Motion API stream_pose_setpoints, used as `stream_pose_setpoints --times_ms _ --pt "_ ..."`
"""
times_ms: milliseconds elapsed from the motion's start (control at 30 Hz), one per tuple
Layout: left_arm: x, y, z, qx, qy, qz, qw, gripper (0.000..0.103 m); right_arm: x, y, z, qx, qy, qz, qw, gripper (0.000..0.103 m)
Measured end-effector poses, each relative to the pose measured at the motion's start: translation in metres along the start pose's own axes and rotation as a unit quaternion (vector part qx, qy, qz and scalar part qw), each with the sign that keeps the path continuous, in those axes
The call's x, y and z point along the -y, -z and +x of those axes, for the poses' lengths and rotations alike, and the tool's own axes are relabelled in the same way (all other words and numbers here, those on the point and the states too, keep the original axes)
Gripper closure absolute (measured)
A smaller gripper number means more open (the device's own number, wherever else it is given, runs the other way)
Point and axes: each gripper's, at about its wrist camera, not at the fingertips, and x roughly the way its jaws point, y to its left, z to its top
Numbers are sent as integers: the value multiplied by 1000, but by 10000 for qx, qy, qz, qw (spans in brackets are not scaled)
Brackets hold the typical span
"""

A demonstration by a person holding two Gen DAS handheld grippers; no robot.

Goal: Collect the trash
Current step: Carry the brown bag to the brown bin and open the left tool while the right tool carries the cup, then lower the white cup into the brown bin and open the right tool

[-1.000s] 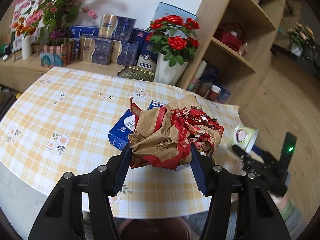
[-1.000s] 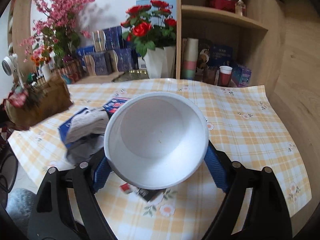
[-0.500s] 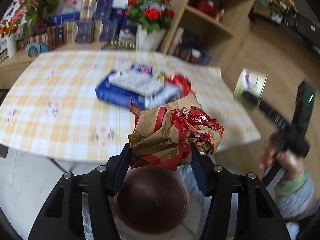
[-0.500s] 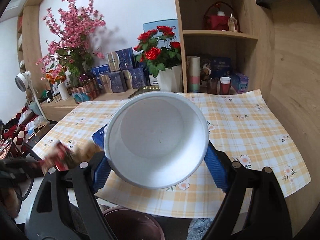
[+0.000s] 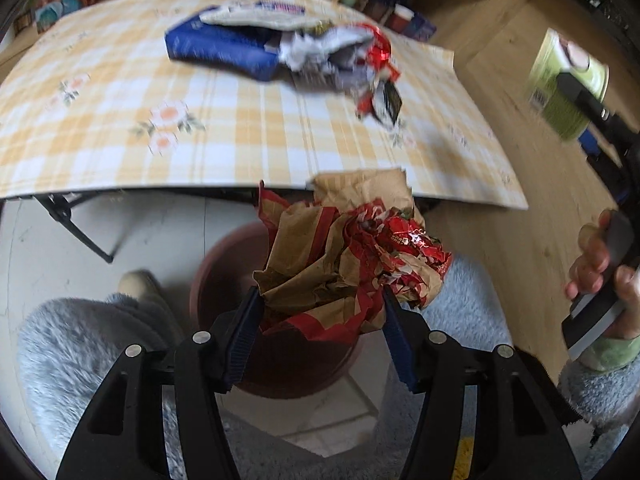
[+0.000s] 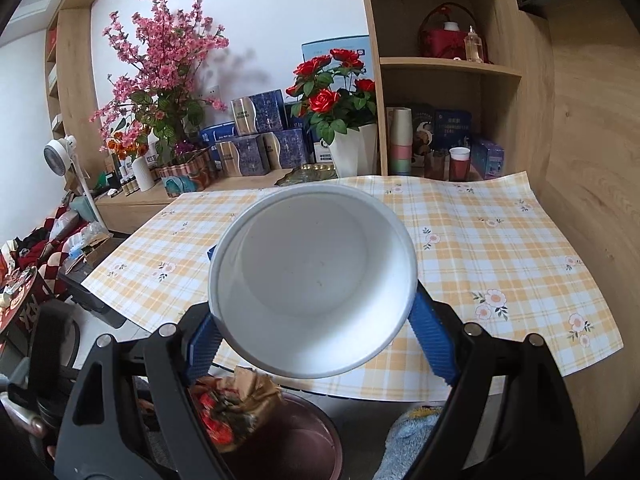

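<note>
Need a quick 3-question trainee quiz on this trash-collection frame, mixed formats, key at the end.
1. True or false: the left gripper is shut on the crumpled brown and red paper wad.
2. Multiple choice: what lies directly below that wad in the left wrist view? A) the checked tablecloth B) the dark red bin C) the blue box
3. Fill in: the right gripper holds a white ____.

Key: 1 true. 2 B. 3 bowl. The blue box and loose wrappers lie on the table, not yet collected.
</note>
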Motion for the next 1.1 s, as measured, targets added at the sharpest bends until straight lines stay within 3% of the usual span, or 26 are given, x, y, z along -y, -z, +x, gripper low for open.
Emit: stream_pose_setpoints --times_ms 500,733,833,900,967,1100 --pt "2 21 -1 -315 -21 344 9989 47 5 7 13 -151 -125 85 9998 21" --pt "-10 4 46 -899 -30 89 9959 47 10 17 27 -367 -141 160 9991 21" --pt "-12 -6 72 -1005 -331 243 9941 46 14 22 29 -415 -95 190 9989 21" --pt "-13 -11 83 -923 -382 277 9946 44 17 24 28 -428 -62 206 9989 21" --pt "-16 -15 85 -671 -324 122 9971 33 19 25 27 -429 -6 208 9989 21" --pt "-18 -15 64 -101 -192 -105 9997 20 22 27 25 -429 33 230 9988 21"
